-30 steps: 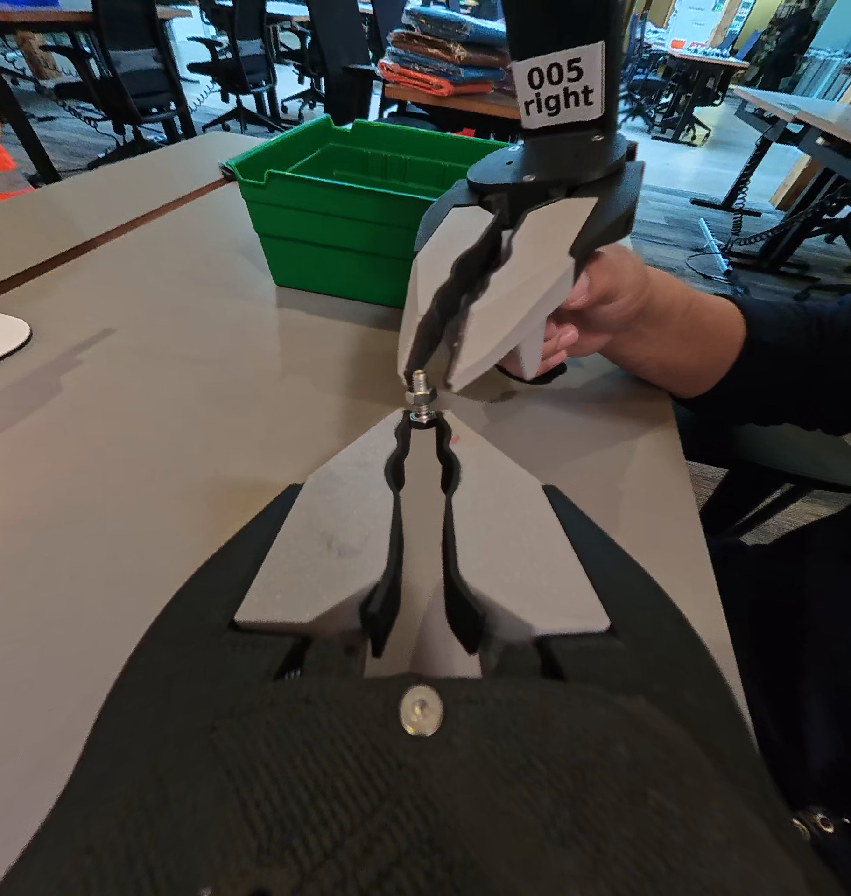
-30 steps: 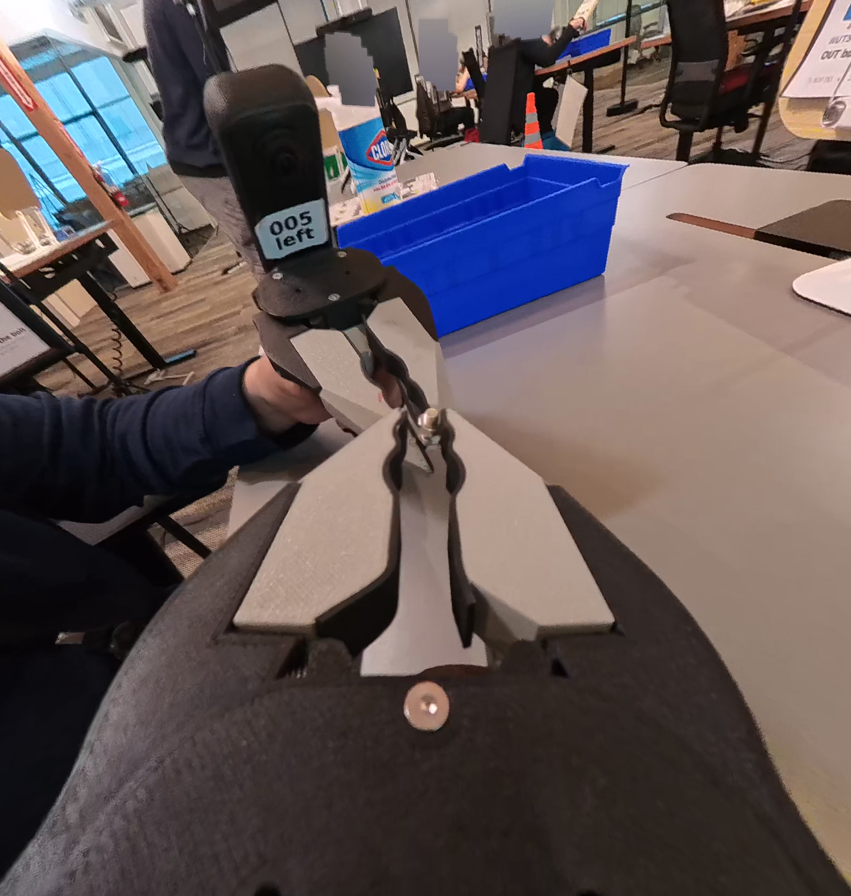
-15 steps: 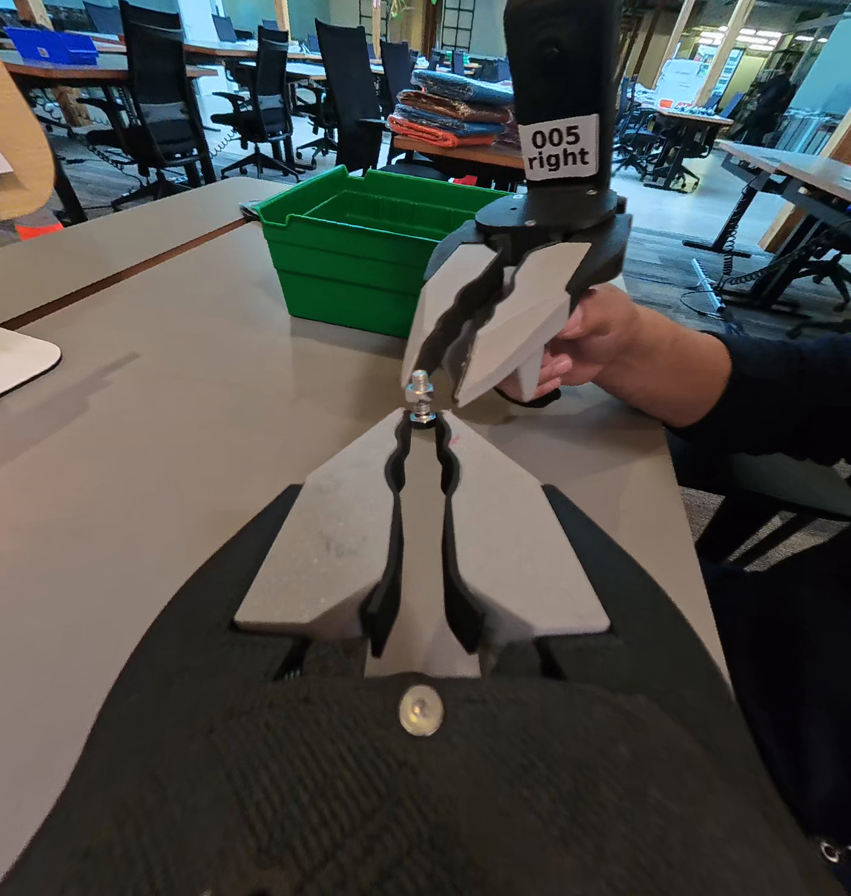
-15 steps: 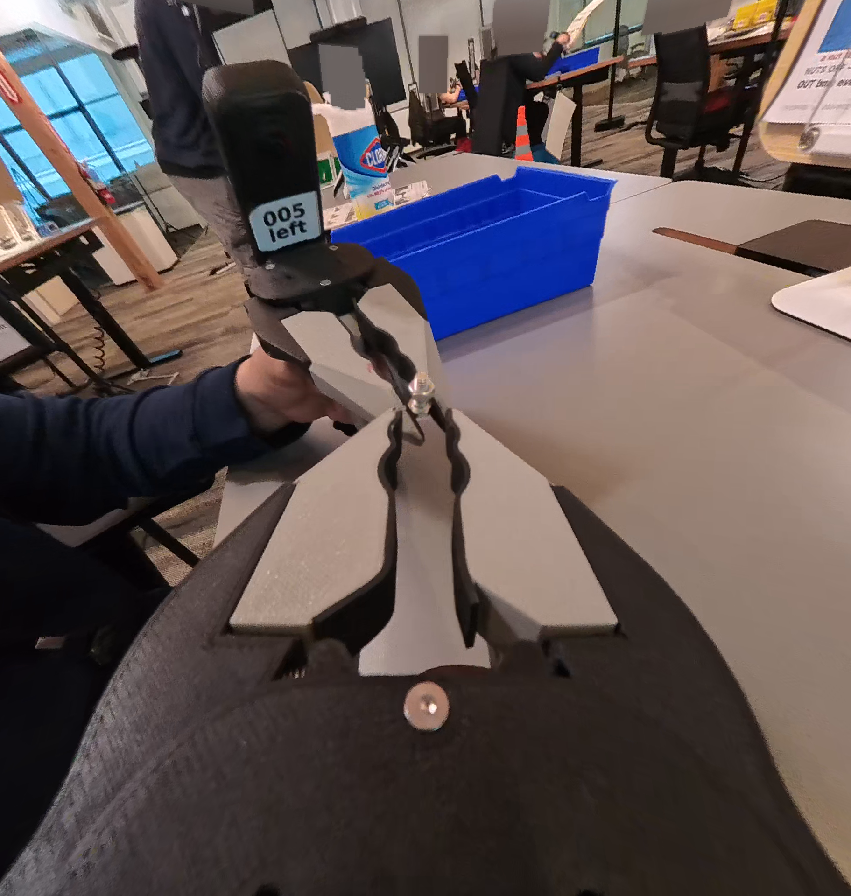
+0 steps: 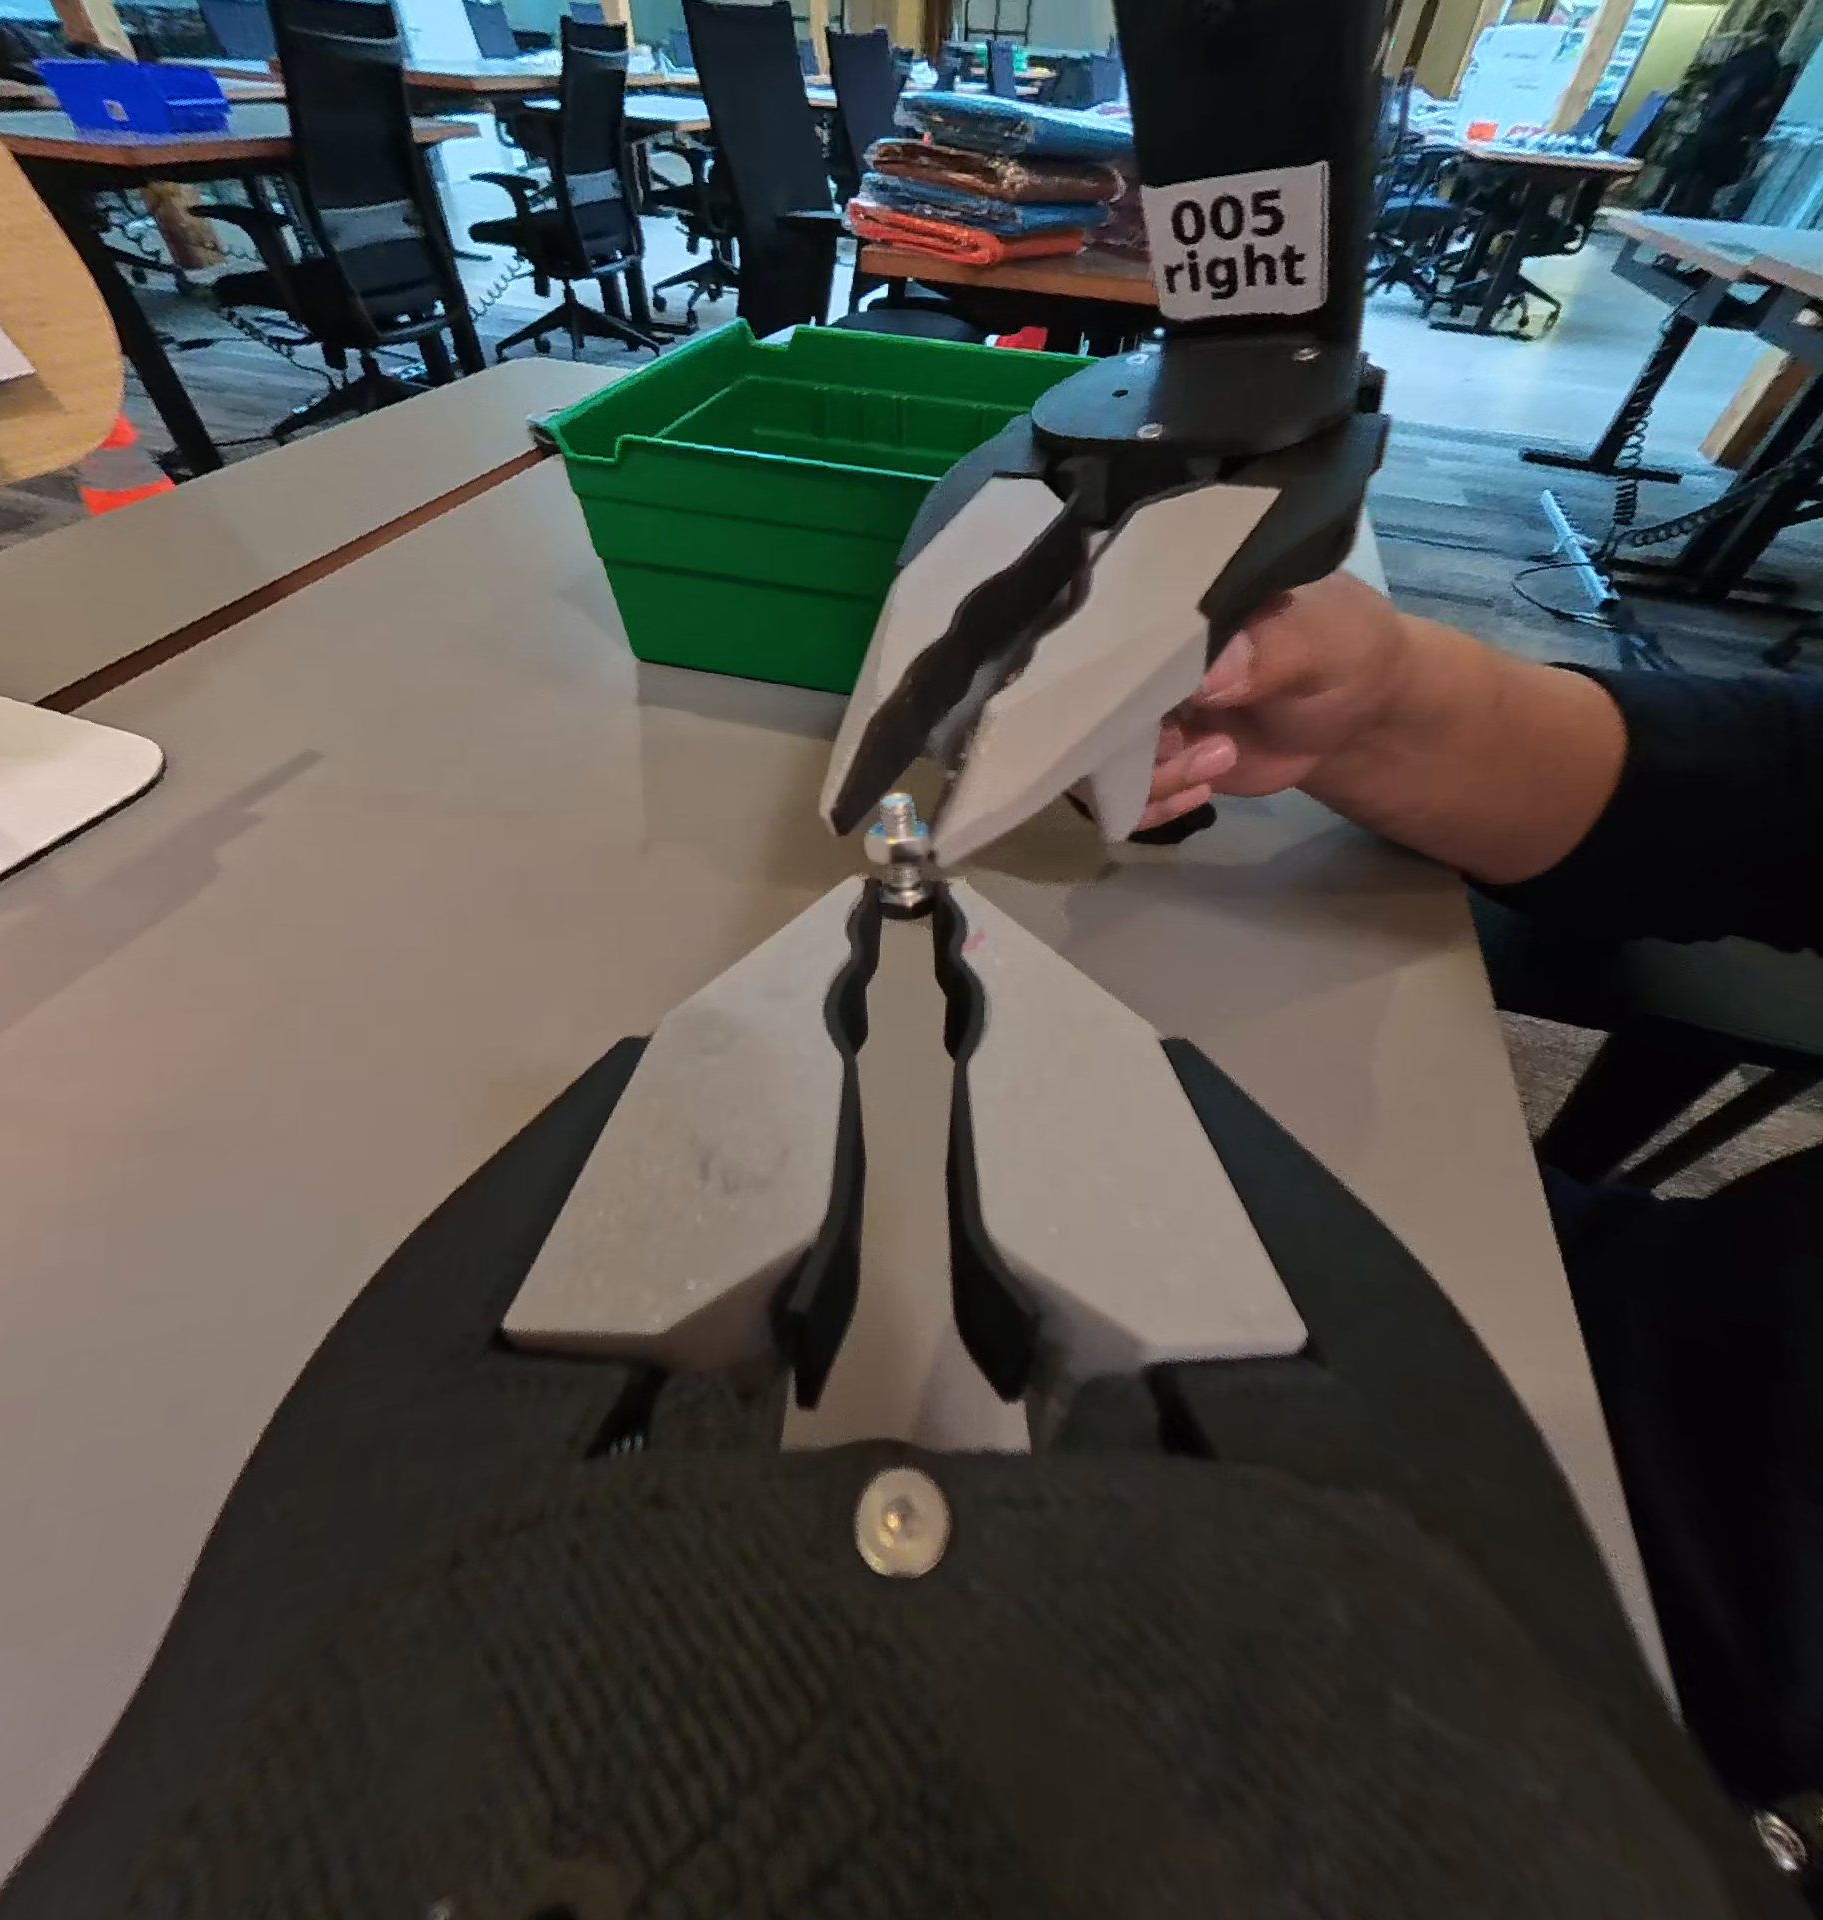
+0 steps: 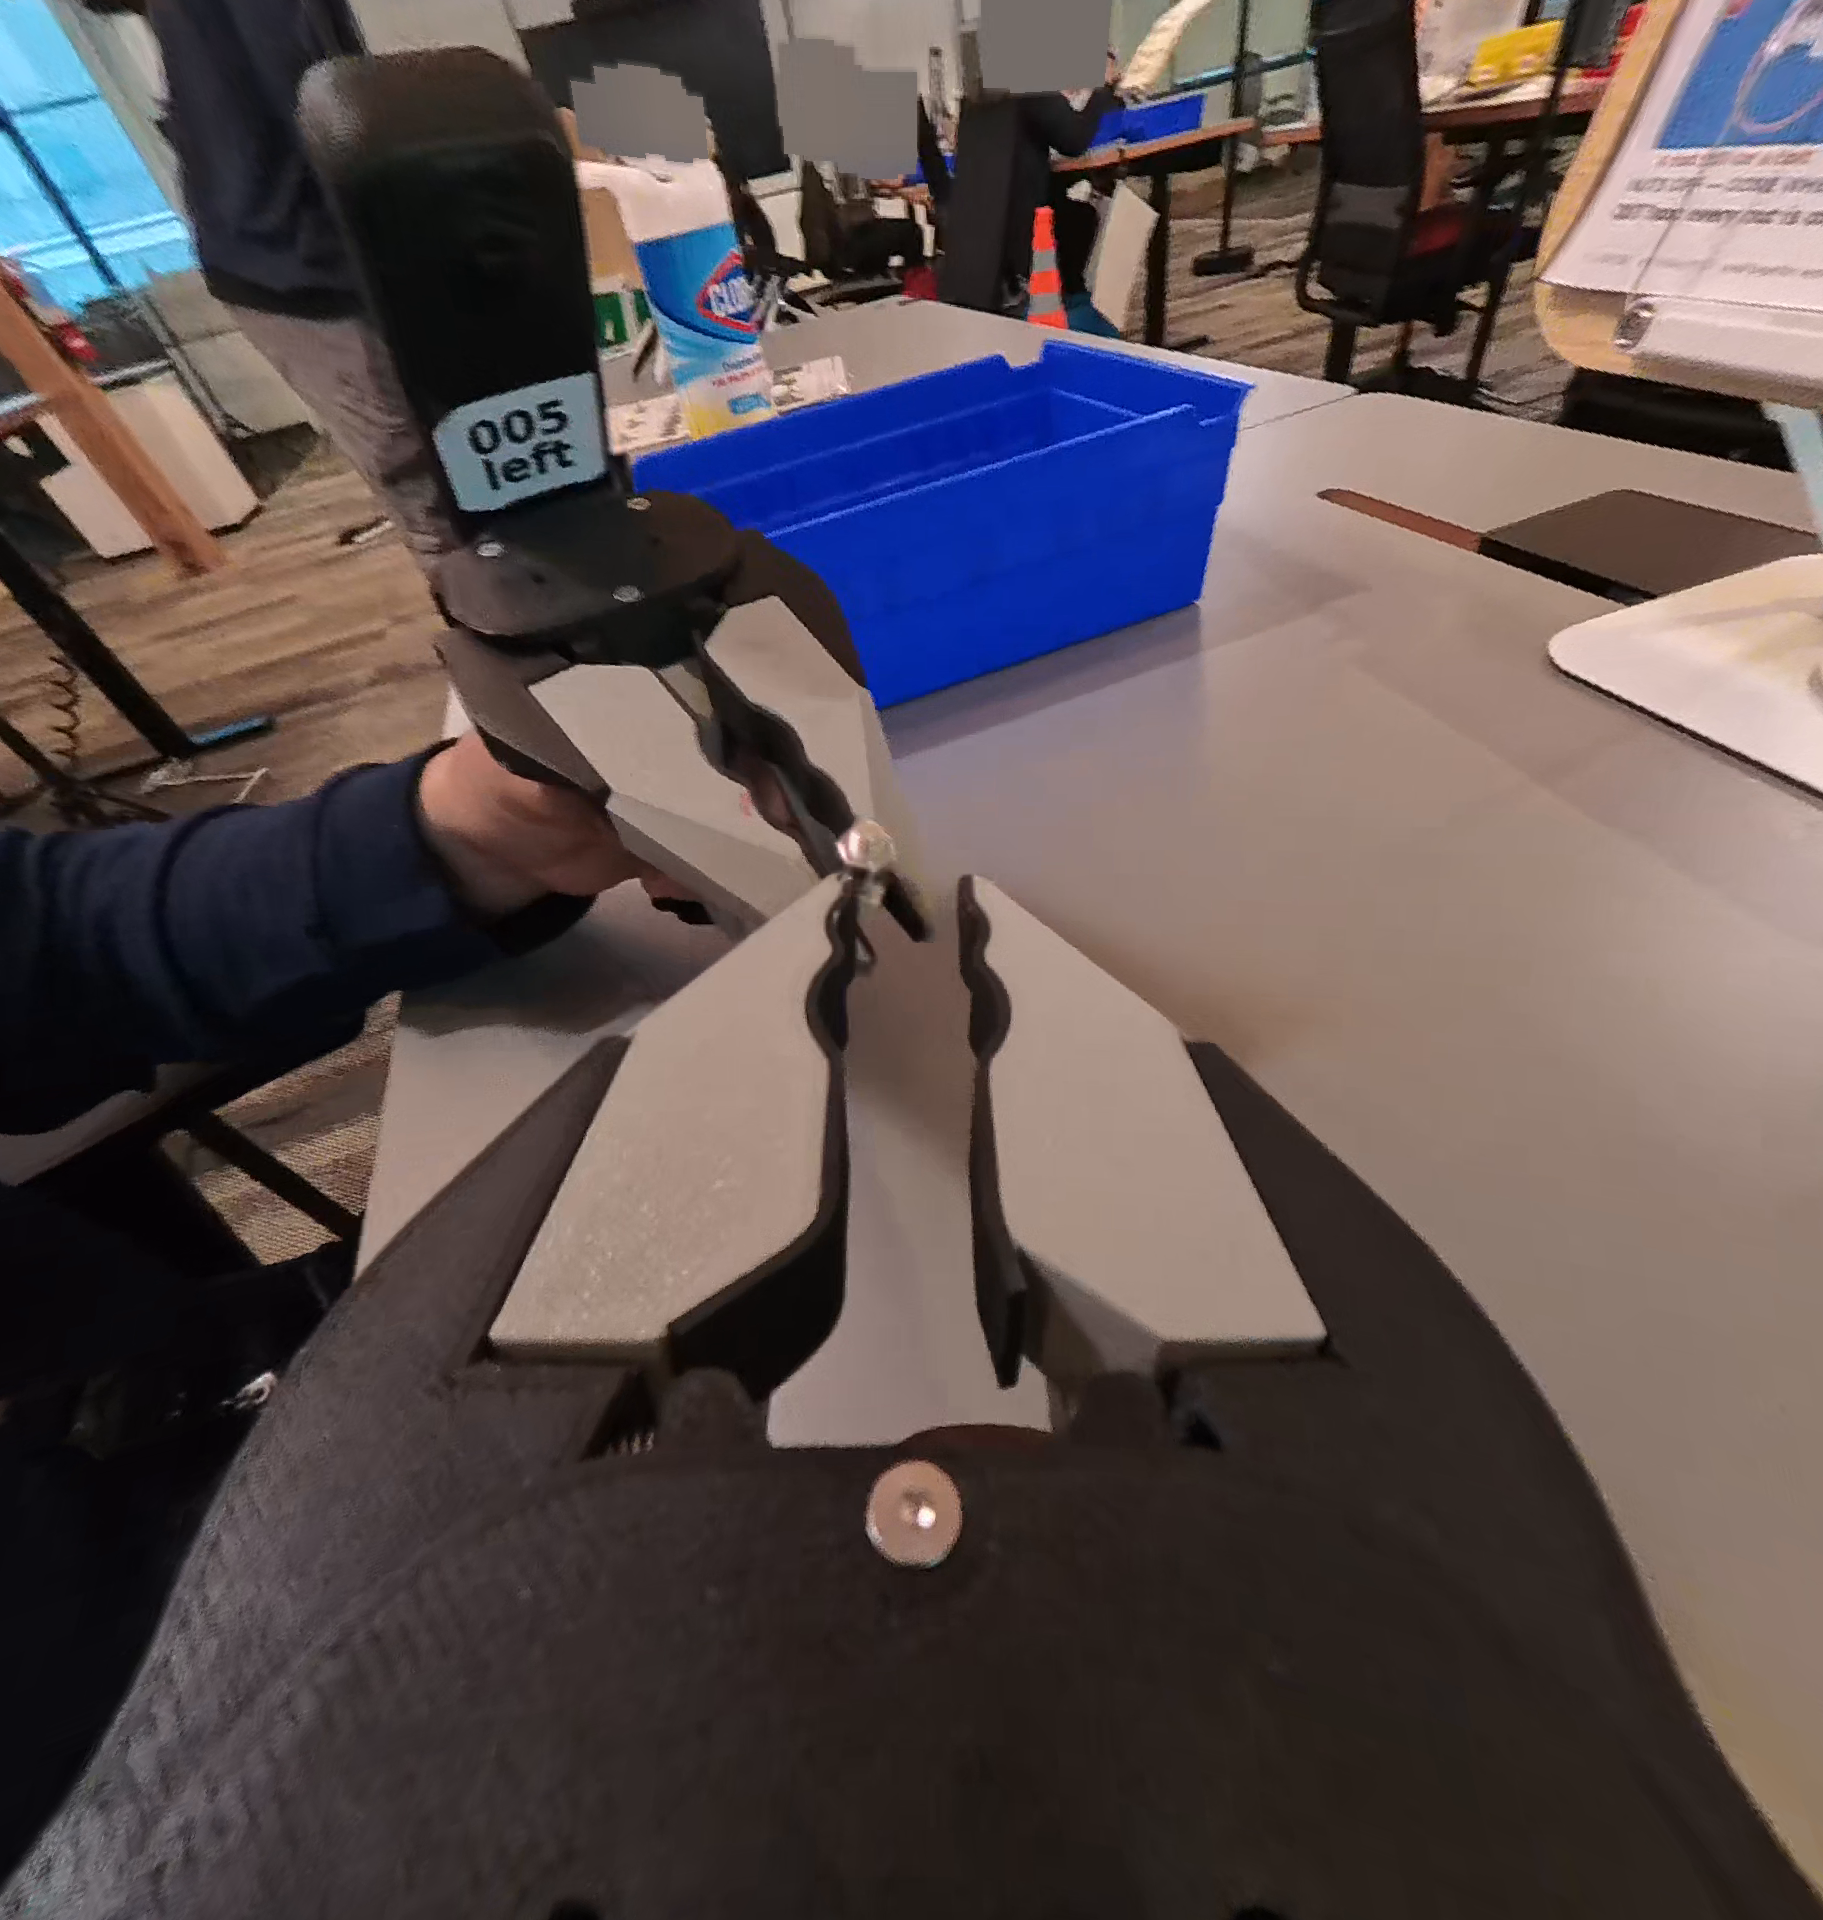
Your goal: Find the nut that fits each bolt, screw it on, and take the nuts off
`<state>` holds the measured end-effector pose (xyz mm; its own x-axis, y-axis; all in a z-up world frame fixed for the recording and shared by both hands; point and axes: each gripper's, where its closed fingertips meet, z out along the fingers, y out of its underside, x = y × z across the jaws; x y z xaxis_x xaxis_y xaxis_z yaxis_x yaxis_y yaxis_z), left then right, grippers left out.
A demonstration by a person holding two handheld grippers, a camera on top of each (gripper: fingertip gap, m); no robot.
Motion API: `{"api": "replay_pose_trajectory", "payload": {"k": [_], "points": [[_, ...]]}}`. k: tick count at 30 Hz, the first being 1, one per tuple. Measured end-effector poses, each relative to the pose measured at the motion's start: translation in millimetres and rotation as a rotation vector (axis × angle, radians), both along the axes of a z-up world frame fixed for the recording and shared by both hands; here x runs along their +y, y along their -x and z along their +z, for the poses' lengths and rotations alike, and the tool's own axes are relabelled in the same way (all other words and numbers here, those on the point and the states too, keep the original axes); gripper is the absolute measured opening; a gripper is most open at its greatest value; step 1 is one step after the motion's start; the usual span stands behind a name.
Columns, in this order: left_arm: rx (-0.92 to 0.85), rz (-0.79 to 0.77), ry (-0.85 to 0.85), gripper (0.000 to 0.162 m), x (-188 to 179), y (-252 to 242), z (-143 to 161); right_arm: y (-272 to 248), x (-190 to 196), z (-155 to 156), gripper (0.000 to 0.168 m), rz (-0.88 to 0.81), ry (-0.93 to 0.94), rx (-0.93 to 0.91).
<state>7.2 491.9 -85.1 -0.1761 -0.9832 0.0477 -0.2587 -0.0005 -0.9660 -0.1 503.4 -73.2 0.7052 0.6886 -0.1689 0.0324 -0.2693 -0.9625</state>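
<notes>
A small silver bolt (image 5: 896, 810) stands upright with a silver nut (image 5: 899, 847) threaded on it. My left gripper (image 5: 899, 906) is shut on the bolt's lower end and holds it above the grey table (image 5: 367, 831). My right gripper (image 6: 905, 888) is open. It also shows in the left wrist view (image 5: 886, 836), coming down from above with its fingertips on either side of the nut and thread, not clamped. In the right wrist view the bolt (image 6: 865, 847) sits just beyond my left fingertip (image 6: 845, 904).
A green bin (image 5: 761, 551) stands on the table behind the grippers. A blue bin (image 6: 990, 551) stands at the other end. A white stand base (image 6: 1717, 665) sits at the table's far side. A person's hands hold both grippers at the table's near edge. Both grippers' tips are close together, under 4 cm apart.
My right gripper's jaws have widened and let go of the nut. My left gripper still holds the bolt in the same place.
</notes>
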Motion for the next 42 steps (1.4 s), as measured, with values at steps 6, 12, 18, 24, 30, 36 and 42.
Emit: {"api": "replay_pose_trajectory", "payload": {"k": [6, 12, 18, 24, 30, 36, 42], "points": [[-0.008, -0.014, 0.020, 0.008, -2.0, 0.0, 1.4, 2.2, -4.7, 8.5, 0.015, 0.020, -0.038, 0.019], [-0.008, -0.009, 0.024, 0.008, -0.9, 0.2, 1.4, -15.8, 6.7, -3.0, 0.012, -0.075, 0.010, -0.023], [0.005, -0.012, 0.009, 0.007, -2.7, -0.9, -1.4, 7.1, -4.7, 4.4, 0.020, 0.027, -0.025, -0.003], [-0.003, -0.004, 0.022, 0.008, 0.0, 0.3, 0.9, -5.0, -3.6, 11.0, 0.014, 0.016, -0.011, 0.077], [0.008, 0.004, -0.011, 0.007, -0.3, -0.5, -1.9, 0.2, 0.9, -1.6, 0.020, -0.012, 0.005, -0.013], [-0.004, -0.005, 0.008, 0.007, -1.2, -0.2, 0.8, 4.1, -6.3, 10.7, 0.016, 0.029, -0.046, 0.030], [-0.006, -0.008, 0.020, 0.008, -1.0, -0.1, 0.8, -12.2, 6.6, -0.4, 0.013, -0.061, 0.009, -0.001]]}}
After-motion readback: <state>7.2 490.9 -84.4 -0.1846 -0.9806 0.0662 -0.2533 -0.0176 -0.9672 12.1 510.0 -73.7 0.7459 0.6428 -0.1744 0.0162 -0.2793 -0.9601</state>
